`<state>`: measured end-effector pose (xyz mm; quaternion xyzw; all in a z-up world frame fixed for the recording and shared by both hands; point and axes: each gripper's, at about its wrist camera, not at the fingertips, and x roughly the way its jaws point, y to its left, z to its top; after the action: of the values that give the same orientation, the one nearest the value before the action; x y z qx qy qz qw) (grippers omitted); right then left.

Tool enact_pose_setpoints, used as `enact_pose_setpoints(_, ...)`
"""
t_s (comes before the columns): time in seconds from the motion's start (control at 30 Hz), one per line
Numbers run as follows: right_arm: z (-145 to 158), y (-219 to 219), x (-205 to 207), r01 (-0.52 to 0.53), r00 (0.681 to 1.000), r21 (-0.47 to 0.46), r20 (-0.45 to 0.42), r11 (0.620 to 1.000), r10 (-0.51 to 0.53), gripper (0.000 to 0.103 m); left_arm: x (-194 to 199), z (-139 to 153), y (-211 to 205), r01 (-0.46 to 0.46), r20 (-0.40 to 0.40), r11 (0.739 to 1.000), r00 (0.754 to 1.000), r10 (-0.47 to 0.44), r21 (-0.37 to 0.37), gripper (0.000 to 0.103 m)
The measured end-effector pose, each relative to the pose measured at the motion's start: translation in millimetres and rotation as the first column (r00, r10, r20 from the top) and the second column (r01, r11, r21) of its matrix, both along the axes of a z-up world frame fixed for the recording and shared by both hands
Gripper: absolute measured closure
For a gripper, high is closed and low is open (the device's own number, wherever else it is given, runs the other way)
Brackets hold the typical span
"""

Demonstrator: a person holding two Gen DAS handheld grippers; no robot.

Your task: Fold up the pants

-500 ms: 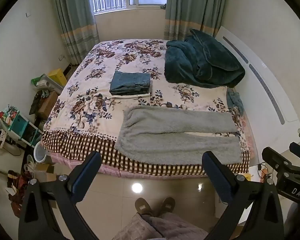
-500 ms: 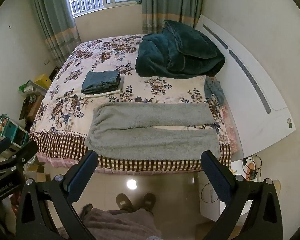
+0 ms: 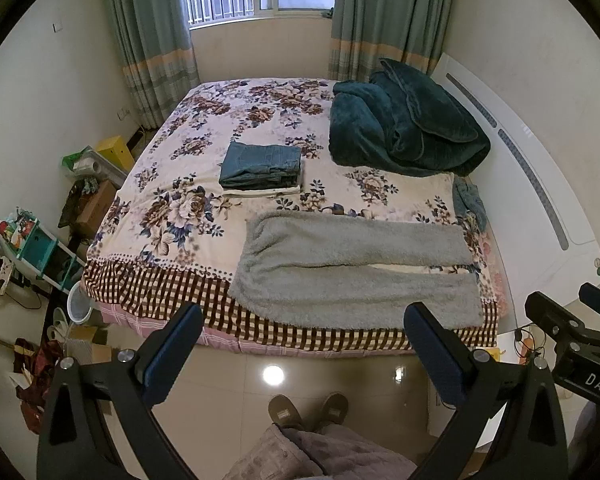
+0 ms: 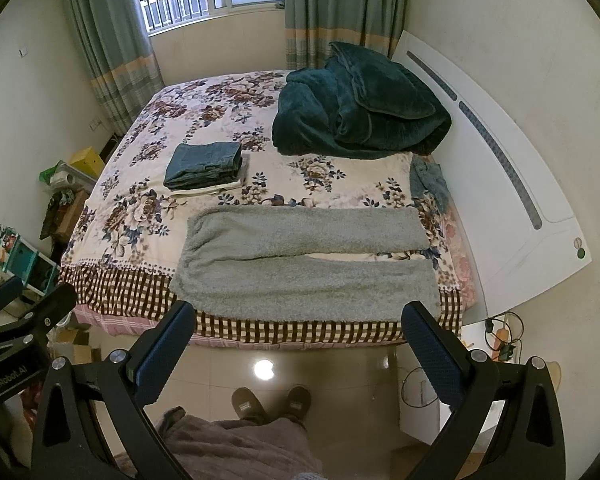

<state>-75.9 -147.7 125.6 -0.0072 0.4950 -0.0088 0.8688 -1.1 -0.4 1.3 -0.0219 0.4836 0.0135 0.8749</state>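
Grey fleece pants (image 3: pixel 352 268) lie flat and spread on the near edge of the bed, waist to the left, legs to the right; they also show in the right wrist view (image 4: pixel 304 264). My left gripper (image 3: pixel 300 344) is open and empty, held back over the floor short of the bed edge. My right gripper (image 4: pixel 296 340) is also open and empty, at about the same distance. The right gripper's body shows at the right edge of the left wrist view (image 3: pixel 572 332).
A stack of folded jeans (image 3: pixel 262 166) lies mid-bed behind the pants. A dark green blanket (image 3: pixel 404 124) is heaped at the far right by the white headboard (image 3: pixel 540 184). The bed (image 3: pixel 160 280) has a floral cover. Clutter and shelves (image 3: pixel 32 244) stand at left. My slippered feet (image 3: pixel 308 408) are on the tiled floor.
Both views have shifted only slightly; the pants and grippers stand as before.
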Motion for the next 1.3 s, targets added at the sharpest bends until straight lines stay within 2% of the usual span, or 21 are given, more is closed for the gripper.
enact_pose_setpoints(0.17, 3, 1, -1, -0.002, 1.0, 0.0, -0.003, 1.0, 0.002, 0.0, 3, -9, 3, -0.004, -0.015, 1.0, 1.0, 0.004, 0.007, 0.0)
enact_pose_setpoints(0.4, 6, 1, -3, -0.006, 1.0, -0.003, -0.005, 1.0, 0.006, 0.0, 3, -11, 4, -0.007, 0.017, 1.0, 1.0, 0.007, -0.002, 0.0)
enact_pose_setpoints(0.8, 5, 2, 1, -0.006, 1.0, -0.005, -0.006, 1.0, 0.006, 0.0, 10, -2, 3, -0.005, 0.019, 1.0, 1.0, 0.005, -0.015, 0.0)
enact_pose_setpoints(1.1, -6, 2, 15, -0.005, 1.0, -0.006, -0.021, 1.0, 0.005, 0.0, 11, -3, 1, -0.005, 0.019, 1.0, 1.0, 0.005, -0.019, 0.0)
enact_pose_setpoints(1.3, -17, 6, 25, 0.022, 0.999, -0.013, -0.033, 1.0, -0.022, 0.0, 25, -11, 3, 0.01, 0.004, 1.0, 1.0, -0.01, -0.027, 0.0)
